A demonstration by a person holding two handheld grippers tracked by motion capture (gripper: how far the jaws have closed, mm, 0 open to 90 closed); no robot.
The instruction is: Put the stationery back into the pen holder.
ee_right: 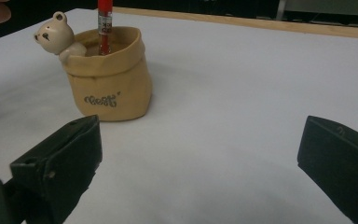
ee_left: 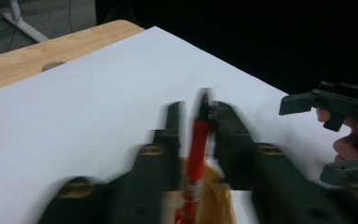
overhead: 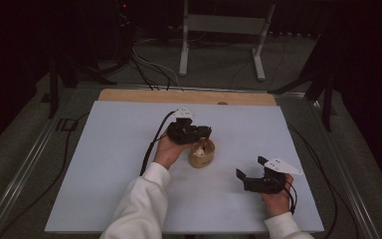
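Observation:
A tan sack-shaped pot (overhead: pixel 201 156) with a small white bear (ee_right: pixel 56 33) on its rim stands mid-table. A red pen (ee_left: pixel 196 149) stands upright in the pot (ee_right: pixel 109 79). My left gripper (overhead: pixel 206 132) hovers right over the pot, and its jaws flank the pen's top end. In the left gripper view the pen lies against one jaw with a slim gap to the other, so the left gripper (ee_left: pixel 199 109) is open around it. To the right and nearer the person, my right gripper (overhead: pixel 250 167) is open wide with nothing between its fingers (ee_right: pixel 200 149). It points at the pot.
The white board (overhead: pixel 104 164) covers the table, with a wooden strip (overhead: pixel 179 96) along its far edge. A black cable (overhead: pixel 151 144) trails from the left gripper across the board. Metal stand legs (overhead: pixel 221 30) and floor cables lie beyond the table.

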